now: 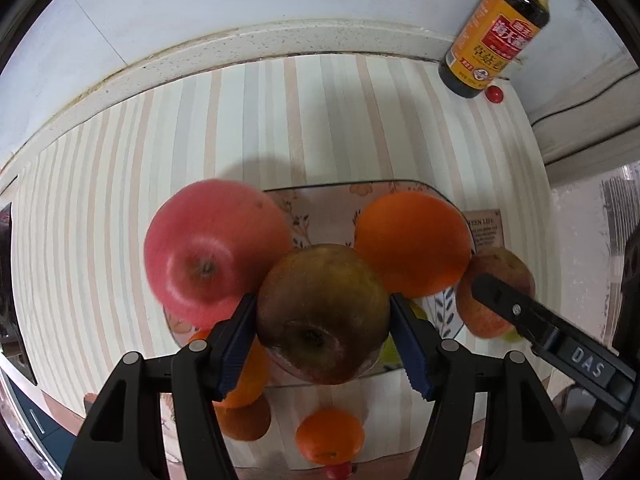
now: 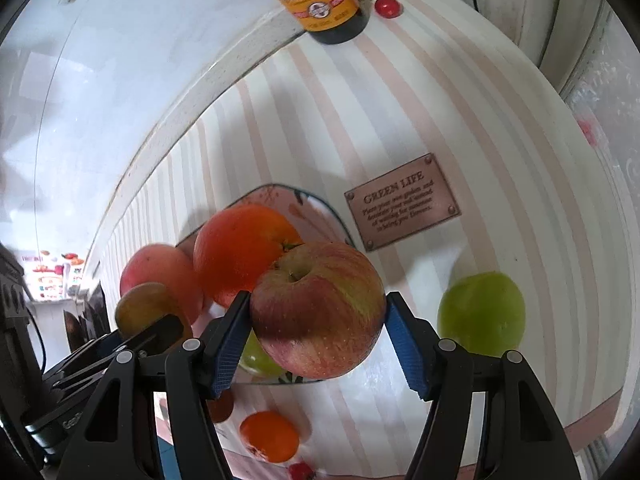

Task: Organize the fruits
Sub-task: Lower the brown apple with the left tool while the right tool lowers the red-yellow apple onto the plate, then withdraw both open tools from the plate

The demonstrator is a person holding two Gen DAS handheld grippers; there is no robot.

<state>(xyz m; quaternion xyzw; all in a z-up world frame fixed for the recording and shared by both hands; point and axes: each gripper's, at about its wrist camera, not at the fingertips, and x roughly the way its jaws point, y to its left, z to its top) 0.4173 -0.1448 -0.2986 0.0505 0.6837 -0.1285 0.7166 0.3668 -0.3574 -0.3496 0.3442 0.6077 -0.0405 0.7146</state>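
My left gripper (image 1: 323, 316) is shut on a brownish-green apple (image 1: 320, 312), held above a floral plate (image 1: 320, 204). A red apple (image 1: 212, 244) and a large orange (image 1: 412, 244) lie on the plate. My right gripper (image 2: 318, 312) is shut on a red-yellow striped apple (image 2: 316, 308) over the plate's (image 2: 320, 204) right side; it shows in the left wrist view (image 1: 516, 308) holding that apple (image 1: 484, 312). The orange (image 2: 240, 252) and red apple (image 2: 160, 272) sit behind. A green apple (image 2: 480, 314) lies on the table to the right.
A soy sauce bottle (image 1: 496, 32) stands at the back by a cherry tomato (image 1: 495, 94). A small orange (image 1: 330, 436), another orange (image 1: 244, 392) and a small red fruit (image 1: 340, 470) lie near the front edge. A "Green Life" plaque (image 2: 402, 206) is on the striped tablecloth (image 1: 120, 200).
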